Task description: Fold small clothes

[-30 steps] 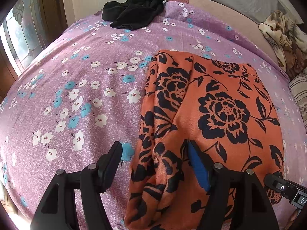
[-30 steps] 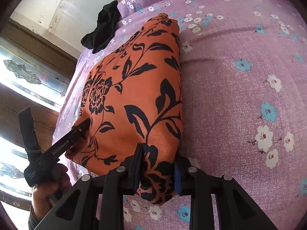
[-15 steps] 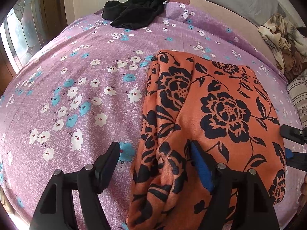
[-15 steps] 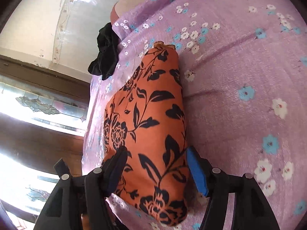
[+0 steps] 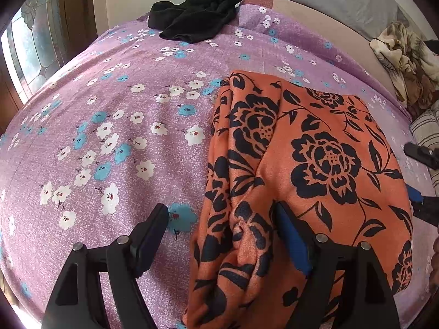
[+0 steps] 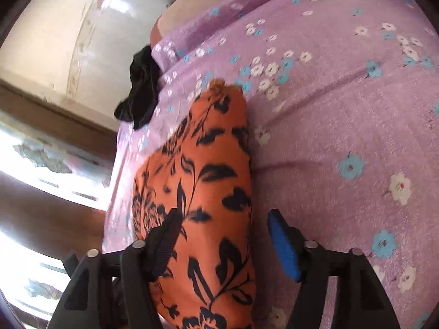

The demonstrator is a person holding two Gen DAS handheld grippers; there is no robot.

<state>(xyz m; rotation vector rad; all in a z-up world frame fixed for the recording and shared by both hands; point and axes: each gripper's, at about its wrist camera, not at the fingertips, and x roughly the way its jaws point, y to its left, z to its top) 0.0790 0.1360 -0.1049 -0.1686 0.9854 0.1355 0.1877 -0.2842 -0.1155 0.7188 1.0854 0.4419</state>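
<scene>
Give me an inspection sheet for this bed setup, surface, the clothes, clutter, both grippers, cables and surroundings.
Surface: purple floral bedsheet, lightly creased.
Job's things: orange floral garment lying folded; black garment bunched at the far edge.
Clutter: crumpled beige cloth at the right.
Grippers: left gripper open, jaws just opening, garment's edge between them, pads not pressing; right gripper open, jaws just opening, straddling the garment's other edge.
Cables: nothing seen.
Surroundings: patterned glass window, cream wall.

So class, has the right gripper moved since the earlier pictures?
Yes. The right gripper let go of the orange floral garment, its jaws just opening, and swung sideways: the black clothing now sits lower in its view.
</scene>
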